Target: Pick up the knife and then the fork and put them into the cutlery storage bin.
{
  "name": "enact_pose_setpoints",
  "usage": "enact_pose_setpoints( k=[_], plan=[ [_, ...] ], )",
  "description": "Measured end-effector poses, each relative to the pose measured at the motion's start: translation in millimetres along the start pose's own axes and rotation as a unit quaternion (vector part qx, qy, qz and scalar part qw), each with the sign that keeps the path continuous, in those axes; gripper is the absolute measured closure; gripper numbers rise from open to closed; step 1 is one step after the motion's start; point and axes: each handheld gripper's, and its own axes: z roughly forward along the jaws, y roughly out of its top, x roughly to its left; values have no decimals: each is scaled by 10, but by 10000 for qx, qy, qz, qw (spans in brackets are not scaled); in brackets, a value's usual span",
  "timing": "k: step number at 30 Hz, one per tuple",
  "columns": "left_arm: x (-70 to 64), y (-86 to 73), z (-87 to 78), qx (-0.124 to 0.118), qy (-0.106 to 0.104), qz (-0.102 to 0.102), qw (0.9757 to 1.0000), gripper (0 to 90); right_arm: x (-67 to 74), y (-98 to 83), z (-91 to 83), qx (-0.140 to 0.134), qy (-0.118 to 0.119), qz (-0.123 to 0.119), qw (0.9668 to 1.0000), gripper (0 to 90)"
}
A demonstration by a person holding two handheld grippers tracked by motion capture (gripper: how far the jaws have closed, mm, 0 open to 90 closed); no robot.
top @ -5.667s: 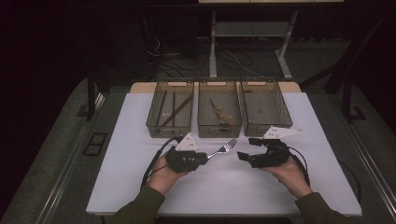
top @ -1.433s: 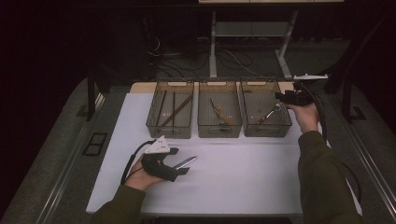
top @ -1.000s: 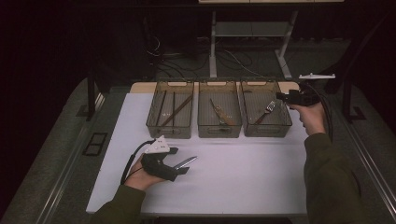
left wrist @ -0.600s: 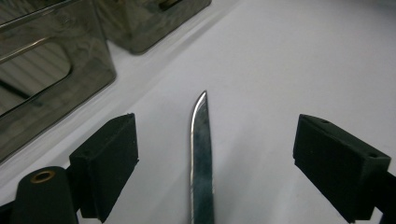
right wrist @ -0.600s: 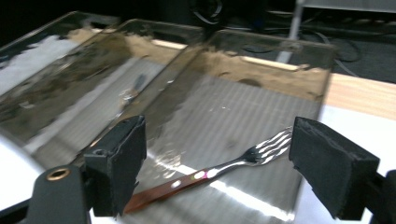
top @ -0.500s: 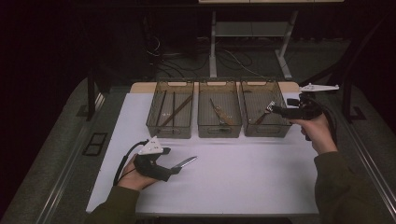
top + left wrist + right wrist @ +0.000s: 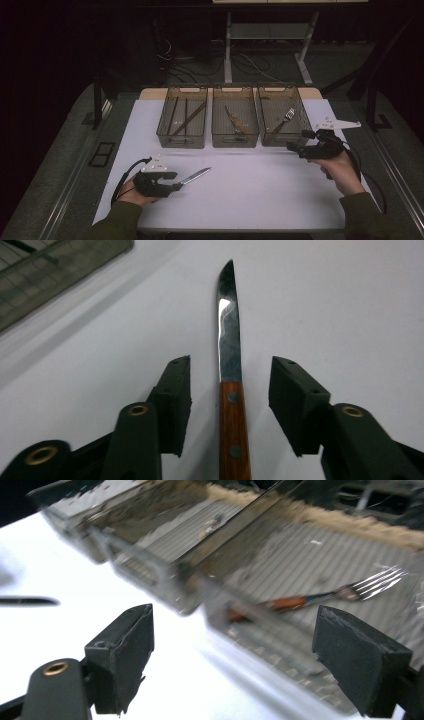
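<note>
So there are three bins in a row along the far edge of the table: the left bin has a couple of long sticks in it, the middle bin a utensil lying diagonally, and the right bin a fork (tines toward the far right corner). The knife lies on the near-left part of the table, well in front of the left bin, tip pointing right and slightly away, handle between the left gripper's jaws. The right gripper sits just in front of the right bin's near right corner.
</note>
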Motion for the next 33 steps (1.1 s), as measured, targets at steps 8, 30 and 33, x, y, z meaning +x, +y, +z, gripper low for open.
enact_pose_setpoints(
  k=[8, 30, 33],
  plan=[
    [-8, -67, 19, 265, 38, -34, 9996, 643, 233, -323, -25, 214, 248, -123, 9994, 171],
    [-58, 6, 65, 466, 82, -52, 9989, 773, 262, -429, 5, 299, 274, -137, 9991, 171],
    [-61, 22, 69, 413, 66, -95, 9991, 773, 266, -426, 1, 261, 279, -145, 9992, 171]
  ],
)
